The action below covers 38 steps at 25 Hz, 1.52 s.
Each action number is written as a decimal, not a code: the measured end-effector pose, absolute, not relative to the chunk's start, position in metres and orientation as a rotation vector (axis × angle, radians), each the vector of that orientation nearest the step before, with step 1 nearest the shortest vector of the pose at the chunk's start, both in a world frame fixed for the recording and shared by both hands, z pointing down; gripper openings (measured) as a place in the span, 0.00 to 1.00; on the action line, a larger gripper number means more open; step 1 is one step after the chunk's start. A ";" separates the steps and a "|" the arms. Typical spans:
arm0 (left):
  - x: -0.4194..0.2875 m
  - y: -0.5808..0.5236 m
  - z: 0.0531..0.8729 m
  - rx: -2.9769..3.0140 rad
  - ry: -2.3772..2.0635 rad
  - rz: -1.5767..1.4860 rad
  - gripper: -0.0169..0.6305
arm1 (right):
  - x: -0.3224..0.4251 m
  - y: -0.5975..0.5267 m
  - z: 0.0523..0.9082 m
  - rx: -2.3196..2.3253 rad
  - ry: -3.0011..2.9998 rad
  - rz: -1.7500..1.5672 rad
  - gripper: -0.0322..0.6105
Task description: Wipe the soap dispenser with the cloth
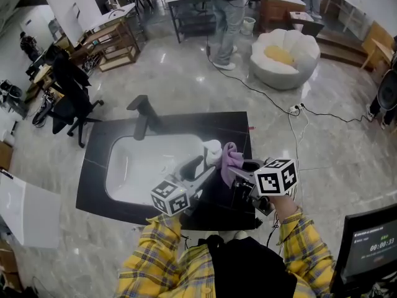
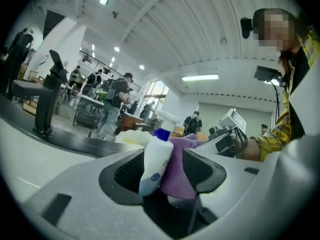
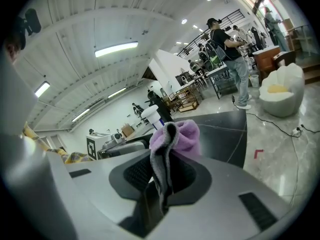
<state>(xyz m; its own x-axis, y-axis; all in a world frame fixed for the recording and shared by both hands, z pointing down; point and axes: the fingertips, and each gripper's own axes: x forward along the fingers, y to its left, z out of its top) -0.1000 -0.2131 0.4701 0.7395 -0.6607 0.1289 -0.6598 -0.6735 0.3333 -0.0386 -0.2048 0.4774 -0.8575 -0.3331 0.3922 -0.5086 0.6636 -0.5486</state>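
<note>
Closest to me, the person's yellow plaid sleeves [image 1: 304,241] reach over the near edge of the black bench [image 1: 237,126]. The left gripper [image 1: 200,165] [image 2: 161,170] has its fingers closed on the body of a white plastic soap dispenser with a blue collar [image 1: 211,149] [image 2: 153,164] [image 3: 151,115]. It is held above the bench's right side, its long axis running away from that gripper, pump end farthest. The right gripper [image 1: 237,171] [image 3: 163,176] pinches a bunched purple cloth [image 1: 231,156] [image 2: 181,170] [image 3: 178,136] tight between its fingers. The cloth lies against the dispenser's right flank, touching it, so I judge the right hand is the one placed to rub along its length. Beyond them sits the white sink basin [image 1: 139,166], then the black tap [image 1: 141,113].
</note>
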 end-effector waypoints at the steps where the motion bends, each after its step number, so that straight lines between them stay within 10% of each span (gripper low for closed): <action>1: -0.100 -0.212 0.474 2.569 -1.020 0.007 0.36 | -0.038 -0.205 0.479 0.680 -2.617 0.983 0.15; 38: -0.091 -0.234 0.513 2.587 -1.026 0.455 0.35 | -0.034 -0.204 0.479 0.756 -2.610 1.095 0.15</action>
<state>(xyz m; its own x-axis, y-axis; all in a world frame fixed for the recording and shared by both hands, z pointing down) -0.0911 -0.2337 0.5126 0.6911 -0.5997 0.4033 -0.7016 -0.6906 0.1755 -0.0335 -0.2041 0.4789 -0.8459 -0.3757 0.3786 -0.5333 0.5921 -0.6041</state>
